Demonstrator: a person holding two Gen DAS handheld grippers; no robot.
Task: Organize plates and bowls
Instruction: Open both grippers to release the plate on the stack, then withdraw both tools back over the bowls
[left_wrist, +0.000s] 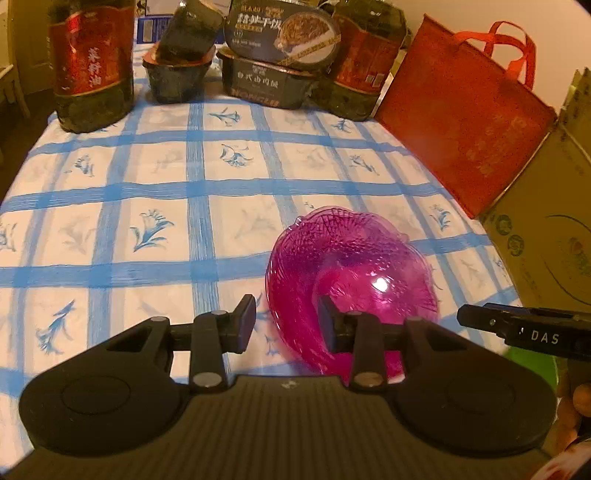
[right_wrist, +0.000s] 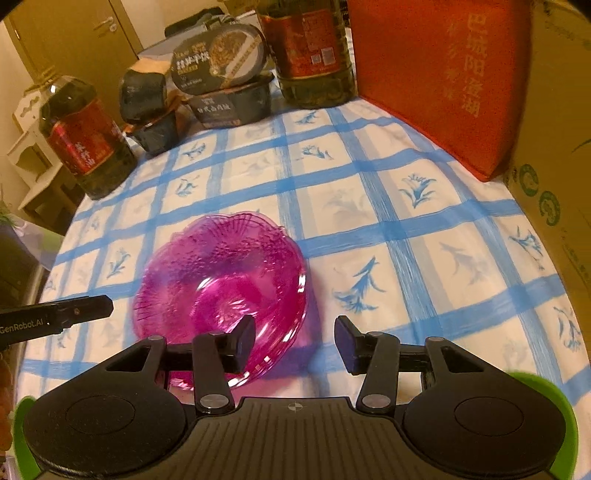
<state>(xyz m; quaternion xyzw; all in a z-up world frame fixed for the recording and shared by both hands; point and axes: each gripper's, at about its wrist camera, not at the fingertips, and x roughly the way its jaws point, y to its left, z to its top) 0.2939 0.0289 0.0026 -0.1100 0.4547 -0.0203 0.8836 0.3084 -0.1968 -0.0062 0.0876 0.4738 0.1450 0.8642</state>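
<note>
Magenta glass bowl (left_wrist: 351, 280) sits on the tablecloth (left_wrist: 147, 192) between the spread left gripper (left_wrist: 286, 325) and spread right gripper (right_wrist: 295, 341).

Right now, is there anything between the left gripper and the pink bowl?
Nothing visible. The left gripper is open right at the near rim of the pink bowl; only bare tablecloth lies around them.

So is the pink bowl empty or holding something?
Empty. The pink bowl sits upright on the tablecloth, and its see-through bottom shows nothing inside in either view.
</note>
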